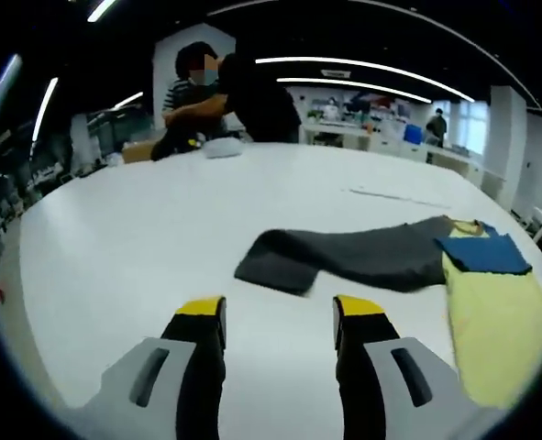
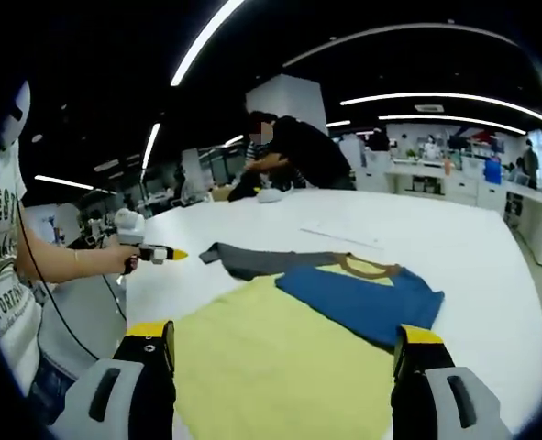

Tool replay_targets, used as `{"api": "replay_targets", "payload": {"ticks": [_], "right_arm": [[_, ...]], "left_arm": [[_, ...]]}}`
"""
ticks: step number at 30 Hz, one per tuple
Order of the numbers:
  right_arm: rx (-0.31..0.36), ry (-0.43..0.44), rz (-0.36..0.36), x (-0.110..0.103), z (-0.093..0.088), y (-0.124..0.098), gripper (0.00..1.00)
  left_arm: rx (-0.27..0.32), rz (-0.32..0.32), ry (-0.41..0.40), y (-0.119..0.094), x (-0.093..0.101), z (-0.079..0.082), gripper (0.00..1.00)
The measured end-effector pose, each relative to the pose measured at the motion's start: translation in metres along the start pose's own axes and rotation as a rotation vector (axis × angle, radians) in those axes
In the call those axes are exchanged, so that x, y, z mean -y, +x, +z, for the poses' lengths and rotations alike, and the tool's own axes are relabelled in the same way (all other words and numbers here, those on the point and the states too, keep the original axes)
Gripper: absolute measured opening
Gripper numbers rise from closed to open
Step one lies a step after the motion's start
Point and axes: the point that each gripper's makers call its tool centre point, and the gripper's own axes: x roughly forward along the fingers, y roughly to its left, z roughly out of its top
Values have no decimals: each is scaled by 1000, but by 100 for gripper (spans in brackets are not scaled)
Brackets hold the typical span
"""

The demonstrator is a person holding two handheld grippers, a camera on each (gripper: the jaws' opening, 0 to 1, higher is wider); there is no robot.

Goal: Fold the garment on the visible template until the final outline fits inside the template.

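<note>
A: Well, where is the shirt [image 2: 280, 339] right now?

B: It lies flat on the big white table [image 1: 142, 238]. The body is yellow, one sleeve [image 2: 362, 293] is blue, and the other sleeve [image 1: 344, 257] is gray and sticks out to the side.

A: Is anybody holding it?

B: No. The left claw [image 1: 280, 316] is wide apart and holds nothing. It hangs over bare table, near the tip of the gray sleeve. The right claw [image 2: 284, 339] is wide apart too, with nothing in it, low over the yellow part.

A: So which step is this?

B: I think it is the start of a fold. The sleeves are spread out, so the shirt looks too wide.

A: What comes next?

B: My guess is the left claw should go down to the end of the gray sleeve, pinch it, and bring it over onto the yellow body.

A: And the template?

B: I cannot tell where its lines are. There may be a thin mark [image 1: 399, 195] on the table behind the shirt, but it is too faint to say.
</note>
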Motion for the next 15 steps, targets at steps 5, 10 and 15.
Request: {"api": "replay_targets", "payload": {"ticks": [5, 10, 15], "right_arm": [[-9, -1, -20, 1, -2, -2, 99], [-14, 2, -37, 3, -3, -4, 99], [-17, 4, -52, 5, -3, -3, 99]], "left_arm": [[1, 12, -1, 16, 5, -2, 35], [-10, 10, -37, 32, 13, -5, 31], [-20, 32, -70, 44, 12, -8, 28]]}}
